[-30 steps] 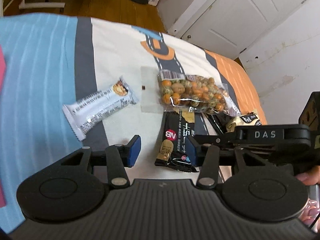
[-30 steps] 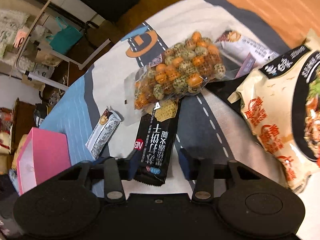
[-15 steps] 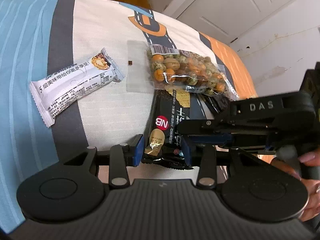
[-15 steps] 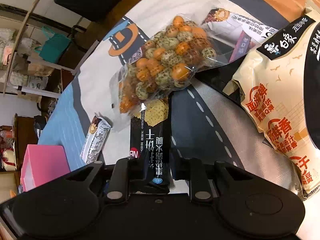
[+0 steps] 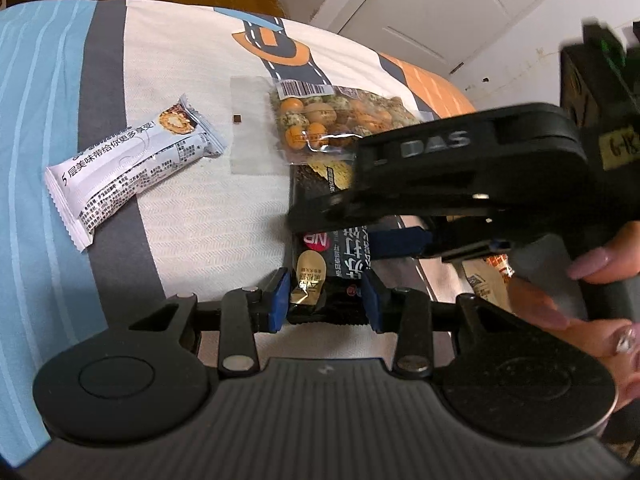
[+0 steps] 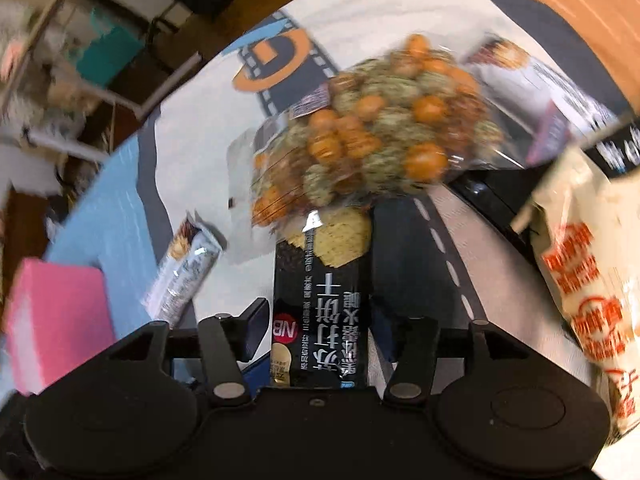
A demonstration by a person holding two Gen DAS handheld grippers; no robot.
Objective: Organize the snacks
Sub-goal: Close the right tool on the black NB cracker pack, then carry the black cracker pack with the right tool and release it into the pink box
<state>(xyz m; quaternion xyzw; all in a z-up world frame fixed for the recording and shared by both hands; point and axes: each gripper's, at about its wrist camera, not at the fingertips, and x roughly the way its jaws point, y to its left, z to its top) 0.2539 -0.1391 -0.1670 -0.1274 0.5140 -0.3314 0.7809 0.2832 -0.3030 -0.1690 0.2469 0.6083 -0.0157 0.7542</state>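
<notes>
both grippers on the black cracker pack, at its near end on the bedspread.

my left gripper [image 5: 326, 300] has its blue pads pressed against the sides of the black cracker pack [image 5: 332, 276], clamped on its near end. my right gripper [image 6: 316, 330] straddles the same pack [image 6: 320, 320], but i cannot tell whether its pads actually touch the wrapper. the pack's far end is tucked under the clear bag of orange and green coated nuts [image 5: 340, 124]. a white wafer bar [image 5: 132, 168] lies apart to the left, a cream noodle packet [image 6: 584, 264] to the right, a pink box [image 6: 56, 320] at the left edge.
</notes>
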